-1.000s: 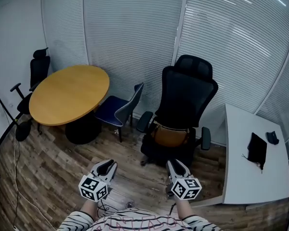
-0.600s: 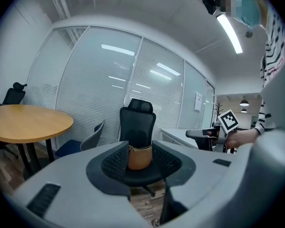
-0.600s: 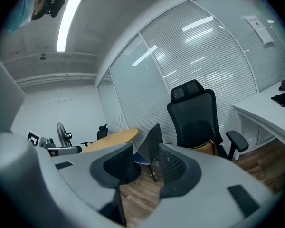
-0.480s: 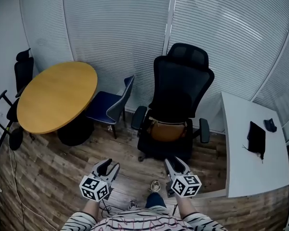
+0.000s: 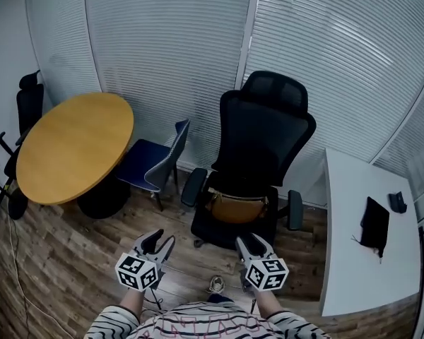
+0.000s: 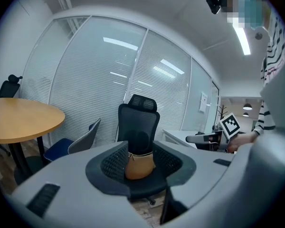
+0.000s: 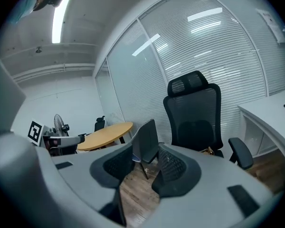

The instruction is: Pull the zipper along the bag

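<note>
A brown bag (image 5: 237, 207) sits on the seat of a black office chair (image 5: 265, 147). I cannot make out its zipper from here. My left gripper (image 5: 157, 240) is held low in front of me, well short of the chair. Its jaws are opening, with nothing between them. In the left gripper view the bag (image 6: 139, 165) shows far off between the pads. My right gripper (image 5: 251, 241) is level with the left one. It is open and empty, and it points at the floor left of the chair (image 7: 194, 118).
A round wooden table (image 5: 74, 147) and a blue chair (image 5: 152, 164) stand to the left. Another black chair (image 5: 25, 104) is at the far left. A white desk (image 5: 353, 246) on the right carries a black pouch (image 5: 375, 224). Blinds close off the back. Wood floor lies between me and the chair.
The jaws of both grippers have spread apart. The view has swung so that the chair with the bag sits a little nearer and more central. Both grippers stay low in front of me.
</note>
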Demonstrator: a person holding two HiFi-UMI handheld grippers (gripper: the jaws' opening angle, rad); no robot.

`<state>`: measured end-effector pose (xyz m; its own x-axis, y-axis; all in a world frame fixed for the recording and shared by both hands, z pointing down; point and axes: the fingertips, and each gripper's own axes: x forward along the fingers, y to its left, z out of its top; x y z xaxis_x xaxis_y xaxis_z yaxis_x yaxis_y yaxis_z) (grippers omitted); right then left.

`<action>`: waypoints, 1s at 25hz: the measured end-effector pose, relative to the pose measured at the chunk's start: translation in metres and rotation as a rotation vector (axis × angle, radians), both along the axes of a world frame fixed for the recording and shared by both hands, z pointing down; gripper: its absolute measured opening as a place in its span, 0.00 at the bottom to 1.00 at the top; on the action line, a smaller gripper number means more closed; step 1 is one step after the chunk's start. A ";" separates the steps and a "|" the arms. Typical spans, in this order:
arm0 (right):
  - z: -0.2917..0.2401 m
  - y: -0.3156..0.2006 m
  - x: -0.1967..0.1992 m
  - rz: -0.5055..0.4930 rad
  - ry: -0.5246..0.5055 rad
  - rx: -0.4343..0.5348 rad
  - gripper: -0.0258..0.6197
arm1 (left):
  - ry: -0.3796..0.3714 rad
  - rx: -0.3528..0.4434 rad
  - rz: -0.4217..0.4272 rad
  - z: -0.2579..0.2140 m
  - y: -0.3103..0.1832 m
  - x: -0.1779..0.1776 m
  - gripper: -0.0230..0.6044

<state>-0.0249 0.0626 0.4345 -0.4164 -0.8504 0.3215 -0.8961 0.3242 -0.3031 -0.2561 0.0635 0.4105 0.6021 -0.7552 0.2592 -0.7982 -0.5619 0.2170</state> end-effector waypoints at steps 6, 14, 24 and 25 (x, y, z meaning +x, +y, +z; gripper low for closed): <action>0.009 -0.056 0.031 -0.074 0.058 -0.010 0.29 | 0.007 -0.005 -0.032 0.009 -0.058 0.041 0.25; 0.036 -0.110 0.058 -0.175 0.173 -0.008 0.29 | -0.014 -0.052 -0.060 0.031 -0.102 0.078 0.25; 0.092 -0.155 0.049 -0.133 0.201 -0.097 0.29 | -0.031 -0.201 -0.016 0.094 -0.162 0.089 0.25; 0.098 -0.160 0.047 -0.128 0.198 -0.105 0.29 | -0.034 -0.213 0.000 0.100 -0.171 0.092 0.25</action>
<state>0.0220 -0.0975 0.5321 -0.4381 -0.7529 0.4912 -0.8953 0.4145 -0.1632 -0.1639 -0.1071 0.5106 0.5900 -0.6814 0.4331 -0.8073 -0.5059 0.3037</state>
